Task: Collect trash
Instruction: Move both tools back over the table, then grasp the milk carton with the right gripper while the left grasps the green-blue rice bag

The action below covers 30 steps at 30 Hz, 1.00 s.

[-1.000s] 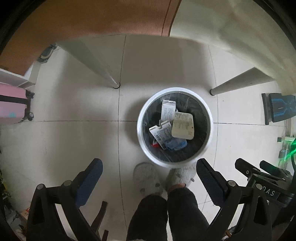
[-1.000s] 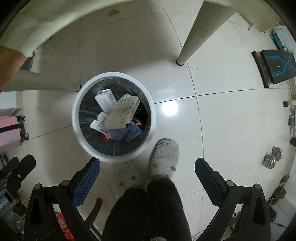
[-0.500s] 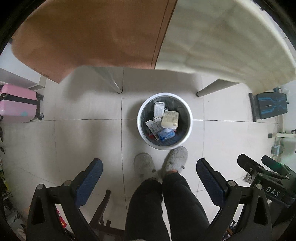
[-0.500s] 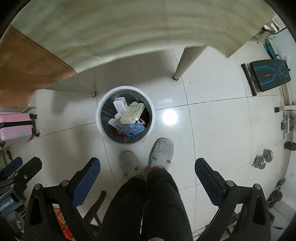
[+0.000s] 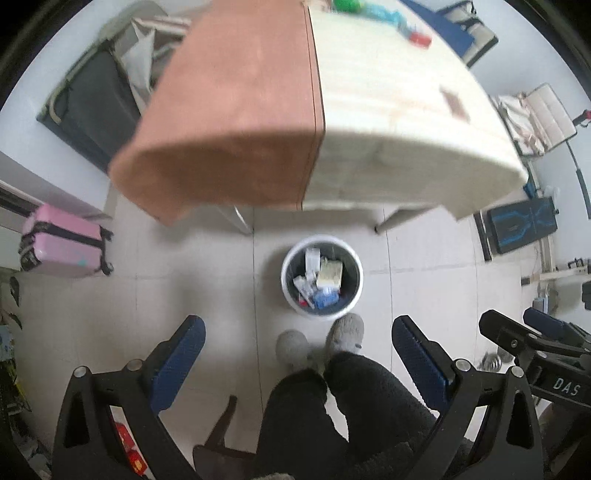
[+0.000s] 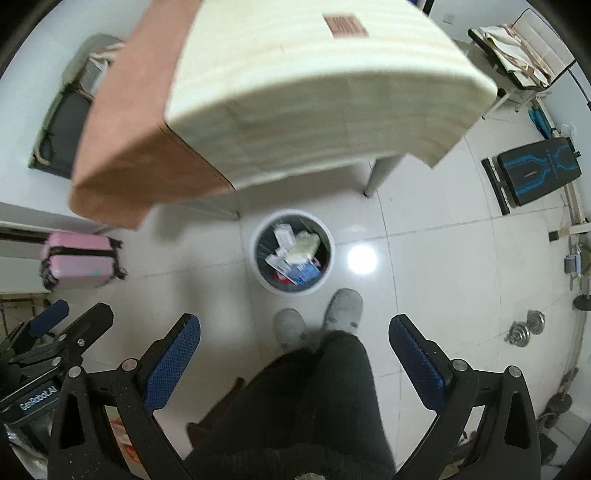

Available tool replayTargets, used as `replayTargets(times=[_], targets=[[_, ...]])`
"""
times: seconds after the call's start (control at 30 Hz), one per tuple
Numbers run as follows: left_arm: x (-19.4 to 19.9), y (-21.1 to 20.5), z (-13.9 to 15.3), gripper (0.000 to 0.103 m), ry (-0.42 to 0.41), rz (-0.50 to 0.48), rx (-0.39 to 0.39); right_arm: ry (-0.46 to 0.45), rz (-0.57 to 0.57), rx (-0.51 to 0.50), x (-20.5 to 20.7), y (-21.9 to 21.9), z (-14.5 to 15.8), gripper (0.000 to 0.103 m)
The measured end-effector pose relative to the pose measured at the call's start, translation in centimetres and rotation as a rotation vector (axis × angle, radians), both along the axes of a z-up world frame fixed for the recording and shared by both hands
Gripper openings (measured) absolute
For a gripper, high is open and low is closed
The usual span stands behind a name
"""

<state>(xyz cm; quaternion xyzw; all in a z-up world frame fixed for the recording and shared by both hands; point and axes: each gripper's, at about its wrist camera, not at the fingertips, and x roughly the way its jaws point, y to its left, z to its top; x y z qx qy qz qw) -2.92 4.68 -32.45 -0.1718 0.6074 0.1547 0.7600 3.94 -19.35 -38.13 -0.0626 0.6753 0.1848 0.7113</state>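
Both of my tools have risen well above where they hung a second ago, so the white bin [image 5: 322, 276] that filled much of each view now looks small on the tiled floor, and the top of the counter [image 5: 388, 110] has come into sight. My left tool [image 5: 295, 345] is spread wide with nothing between its blue pads, and my right tool [image 6: 293, 341] is likewise released and empty; each points almost straight down past my dark trousers and grey slippers [image 6: 343, 308]. From the left view the neighbouring tool shows at the right edge, level with mine. The bin stands just in front of my feet, beside the counter's legs, near enough, I judge, for dropping things in without stepping away. Inside it lie the collected trash [image 6: 293, 254]: pale cartons, a cream box and something blue, heaped against the dark liner. On the counter, half under a brown cloth and half under a cream one, blurred green, blue and red objects [image 5: 384, 16] sit at the far end; I cannot tell what they are, though they may be the next litter to gather. A pink suitcase [image 5: 61, 245] stands well off to the left.
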Motion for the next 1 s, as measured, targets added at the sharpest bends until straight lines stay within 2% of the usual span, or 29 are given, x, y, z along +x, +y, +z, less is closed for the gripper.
replayTargets(times=[0.13,0.2,0.33,0.43,0.53,0.63,0.77,0.83,0.93,1.0], targets=[[2.4,1.4,3.0,0.103,-0.074,0.023,0.026,-0.032,-0.015,0.058,2.3,1.2,3.9,0.103],[4.2,2.3,4.4,0.103,-0.101,0.032,0.063,-0.049,-0.019,0.081,4.0,1.8,5.5,0.103],[8.2,3.5,6.0,0.103,-0.135,0.043,0.106,-0.082,-0.022,0.102,8.4,3.3,8.2,0.103],[11.9,4.8,6.6,0.103,-0.137,0.058,0.132,-0.103,-0.027,0.104,13.2,4.2,9.6,0.103],[16.5,6.7,6.5,0.103,-0.128,0.099,0.134,-0.138,-0.022,0.095,20.3,5.7,10.1,0.103],[22.0,8.7,6.0,0.103,-0.112,0.153,0.121,-0.162,-0.01,0.076,27.6,7.6,9.4,0.103],[29.7,11.5,4.3,0.103,-0.06,0.235,0.06,-0.143,-0.007,0.043,39.9,11.3,6.9,0.103],[33.6,12.6,3.4,0.103,-0.039,0.269,0.028,-0.114,-0.007,0.02,46.1,13.4,4.5,0.103],[38.4,14.2,2.3,0.103,-0.024,0.313,0.003,-0.065,-0.001,-0.005,53.2,15.7,0.7,0.101],[41.2,15.1,1.7,0.103,-0.018,0.34,-0.011,-0.042,0.012,-0.021,56.3,16.8,-1.5,0.096]])
